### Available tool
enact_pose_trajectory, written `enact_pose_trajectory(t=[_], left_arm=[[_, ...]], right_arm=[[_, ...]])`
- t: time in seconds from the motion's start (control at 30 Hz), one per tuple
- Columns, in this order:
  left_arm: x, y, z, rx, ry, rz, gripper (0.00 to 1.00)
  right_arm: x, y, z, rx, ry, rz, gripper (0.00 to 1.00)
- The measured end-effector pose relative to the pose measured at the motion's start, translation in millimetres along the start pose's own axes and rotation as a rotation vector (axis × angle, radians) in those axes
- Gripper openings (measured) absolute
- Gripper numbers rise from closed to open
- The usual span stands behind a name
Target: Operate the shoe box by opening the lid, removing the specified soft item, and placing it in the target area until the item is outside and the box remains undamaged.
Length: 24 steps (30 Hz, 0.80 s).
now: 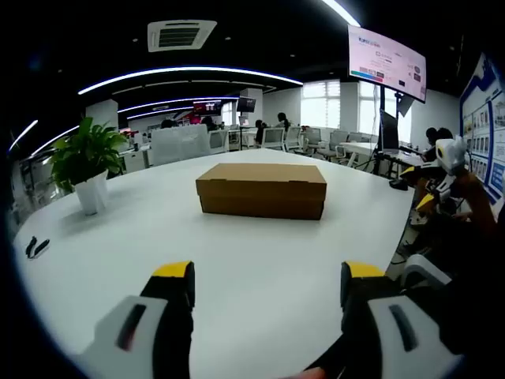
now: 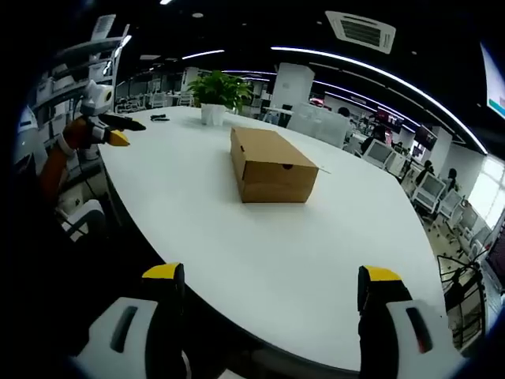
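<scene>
A brown cardboard shoe box sits shut on the white table, its long side facing me in the left gripper view. In the right gripper view the same shoe box shows its short end with a small hole. My left gripper hovers open above the table, well short of the box, with nothing between its yellow-tipped jaws. My right gripper is open too, held over the table's near edge, apart from the box. The box's contents are hidden.
A potted green plant in a white pot stands at the table's left; the same plant shows beyond the box. A small black object lies near the left edge. Another gripper device shows at the left. Office desks, chairs and people fill the background.
</scene>
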<state>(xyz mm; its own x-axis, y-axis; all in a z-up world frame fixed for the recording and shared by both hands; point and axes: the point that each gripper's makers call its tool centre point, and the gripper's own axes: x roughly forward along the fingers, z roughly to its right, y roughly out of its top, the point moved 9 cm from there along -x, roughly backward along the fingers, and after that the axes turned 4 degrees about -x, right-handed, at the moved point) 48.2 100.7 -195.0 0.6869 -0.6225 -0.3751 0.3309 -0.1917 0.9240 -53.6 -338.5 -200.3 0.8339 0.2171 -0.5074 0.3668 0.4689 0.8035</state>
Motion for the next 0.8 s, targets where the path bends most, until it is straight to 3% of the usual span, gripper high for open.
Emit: enact_pose_trajectory(t=[0.07,0.33,0.53,0.8], left_arm=[[0.3,0.9,1.8,0.015,-0.006,0.013,0.84],[-1.4,1.3,5.3,0.019,-0.013,0.015,0.84],[-4.9,-1.6,3.8,0.001,-0.005,-0.002,0.83],[-4.2,-0.4,6.4,0.012,-0.014,-0.009,0.81]], right_arm=[[-0.2,6.2,-0.2,-0.098,-0.008,0.058,0.94],[-3.2,8.0,0.5,-0.055,-0.012,0.072,0.93],[-6.0,5.0,0.0,0.080,0.037,0.045,0.89],[-7.0,5.1,0.2,0.077,0.025,0.043,0.89]])
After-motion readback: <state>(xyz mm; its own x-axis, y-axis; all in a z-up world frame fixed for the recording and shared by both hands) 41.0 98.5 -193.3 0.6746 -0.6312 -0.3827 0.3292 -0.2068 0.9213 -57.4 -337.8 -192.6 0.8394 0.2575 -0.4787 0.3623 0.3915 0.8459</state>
